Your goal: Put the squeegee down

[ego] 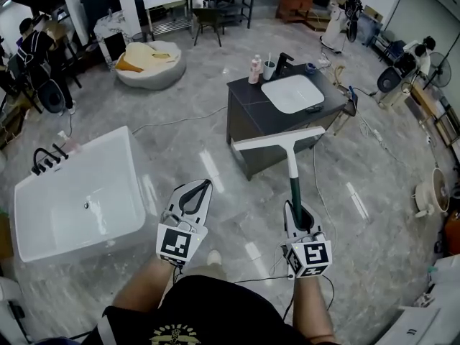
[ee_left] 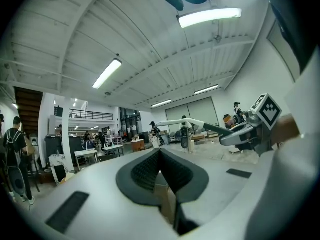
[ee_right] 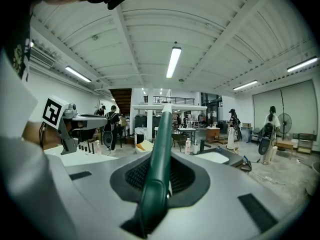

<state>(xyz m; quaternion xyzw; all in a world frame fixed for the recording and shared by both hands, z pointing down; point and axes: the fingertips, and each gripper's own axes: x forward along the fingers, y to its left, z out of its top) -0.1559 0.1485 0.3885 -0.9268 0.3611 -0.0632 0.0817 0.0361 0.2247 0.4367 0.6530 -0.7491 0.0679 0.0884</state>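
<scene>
Above a grey marble floor [ego: 215,157] in a large hall, the squeegee [ego: 292,175] is held in the air. Its dark green handle runs up between the fingers [ee_right: 192,171] of the right gripper [ego: 294,208], which are clamped on it from both sides. The white blade sits crosswise at the far end, well clear of the fingers. The left gripper [ego: 203,186] hangs beside it with its jaws pressed together and empty.

A white bathtub [ego: 79,200] stands to the left, with black taps [ego: 47,158] on its rim. Ahead, slightly to the right, is a dark cabinet [ego: 248,110] with a white sink [ego: 292,93]. The blade overlaps the cabinet's front edge in the head view. Whether they touch cannot be told there. A black faucet [ego: 284,62], a cup [ego: 269,70] and a small bottle [ego: 255,70] stand behind the sink.

The right gripper view looks along the handle [ee_right: 159,154]. It shows the cabinet [ee_right: 235,159] lower down and off to the right of the blade. The left gripper view shows its own closed jaws and, side-on, the squeegee [ee_left: 192,122] sticking out level from the right gripper [ee_left: 235,134].
</scene>
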